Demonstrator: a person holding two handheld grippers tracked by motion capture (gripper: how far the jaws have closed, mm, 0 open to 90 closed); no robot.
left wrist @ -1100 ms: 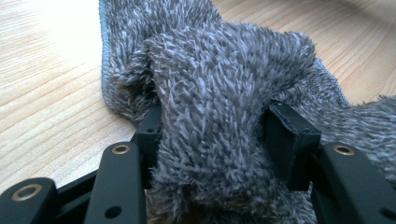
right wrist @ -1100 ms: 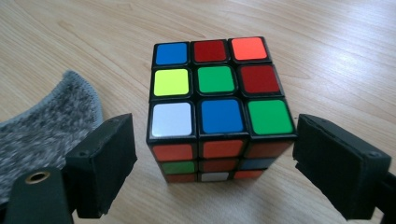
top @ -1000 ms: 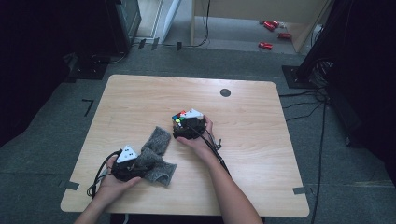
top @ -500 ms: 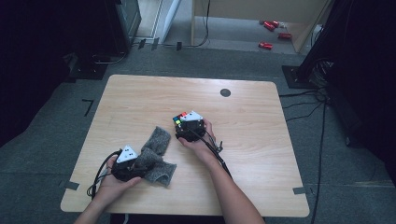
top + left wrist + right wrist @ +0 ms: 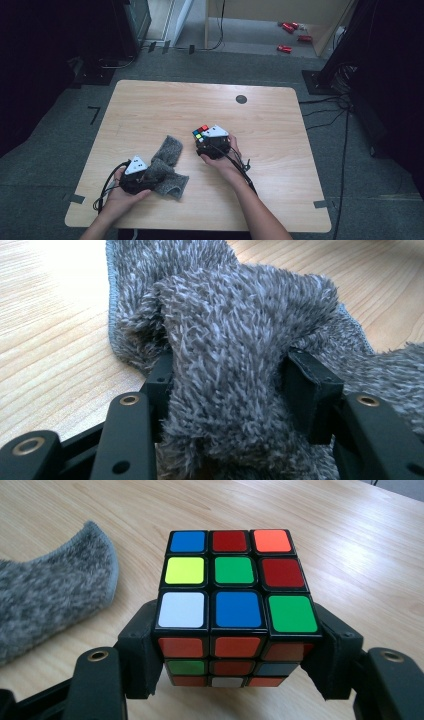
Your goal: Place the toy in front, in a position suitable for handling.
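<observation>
Cube [image 5: 235, 597], rigid and slick, is sitting pinched across opposite faces by right gripper [image 5: 235, 655]; left gripper [image 5: 230, 390], at eight o'clock, is squeezing soft cloth [image 5: 240, 340].

On the table [image 5: 150, 105], the cloth [image 5: 167, 165] lies near the left front, bunched between the left gripper's [image 5: 230, 385] jaws. To its right, slightly farther back, sits the cube [image 5: 235, 595] inside the right gripper [image 5: 235, 650].

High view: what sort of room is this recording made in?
Probably a lab or workshop set up for recording, not a home. A bare wooden table stands on grey carpet, tape marks sit on the floor, cables trail past dark equipment stands.
</observation>
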